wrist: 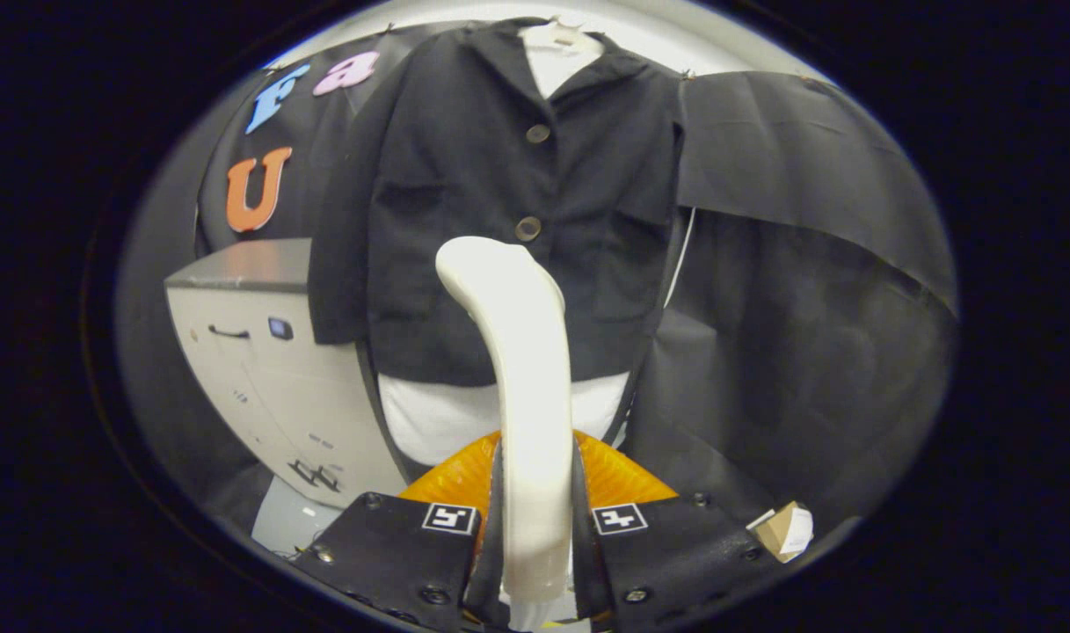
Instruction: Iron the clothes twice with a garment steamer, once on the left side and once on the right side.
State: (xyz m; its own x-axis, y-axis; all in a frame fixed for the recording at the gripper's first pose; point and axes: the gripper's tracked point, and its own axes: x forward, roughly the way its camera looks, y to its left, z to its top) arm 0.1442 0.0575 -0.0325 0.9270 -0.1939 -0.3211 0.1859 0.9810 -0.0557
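A black button-front jacket (499,176) hangs over a white garment (429,418) on the booth's black wall, straight ahead of me. My gripper (535,519) is shut on the white handle of the garment steamer (521,369), which rises upright between the fingers. The steamer's rounded head reaches up in front of the jacket's lower middle, just under the second button (527,229). Whether the head touches the cloth cannot be told. An orange part of the steamer (451,479) shows behind the fingers.
A pale grey cabinet-like machine (253,352) stands to the left of the jacket. A loose black cloth panel (789,176) hangs to the right. A small cardboard box (785,530) lies low on the right, beside the right finger.
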